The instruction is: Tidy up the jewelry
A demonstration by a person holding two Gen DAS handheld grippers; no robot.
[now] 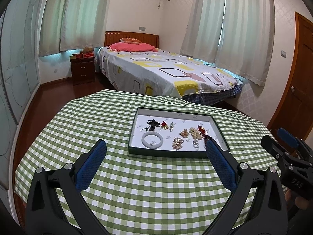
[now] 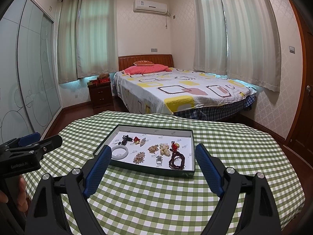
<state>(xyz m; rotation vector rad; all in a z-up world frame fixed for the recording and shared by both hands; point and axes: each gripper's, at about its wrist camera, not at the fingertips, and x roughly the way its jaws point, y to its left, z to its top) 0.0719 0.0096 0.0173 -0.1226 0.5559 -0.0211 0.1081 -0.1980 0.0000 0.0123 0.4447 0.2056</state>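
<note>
blue-padded fingers [image 1: 92, 166] of the left gripper [image 1: 156, 148] fill the bottom of the left wrist view, spread wide apart, holding nothing, above the green checked tablecloth [image 1: 137, 192]. just past the tips, centre frame, sits the shallow dark-rimmed tray [image 1: 166, 153] with a white floor; the right-hand fingertip overlaps its lower right corner in the frame. in the tray: white bangle [image 1: 152, 140] at lower left, flat on the floor; black corded piece [image 1: 152, 123] and small red-and-gold piece [image 1: 164, 125] at upper left; gold cluster brooch [image 1: 177, 143] low centre; pale bead cluster [image 1: 194, 133] to its upper right; small silver ring [image 1: 195, 143] below that. right wrist view: the right gripper [image 2: 151, 154] also has its fingers well apart, empty, low in the frame over the cloth. same tray [image 2: 144, 168] centre frame, near rim just beyond the tips, left fingertip overlapping the bangle [image 2: 120, 152]. dark red bead bracelet [image 2: 177, 160] lies at the tray's lower right, red tassel piece [image 2: 174, 145] just above it. each gripper shows at the other view's side edge, held over the table edge. bed [image 2: 176, 90] with patterned sheet in the background, upper centre.
</note>
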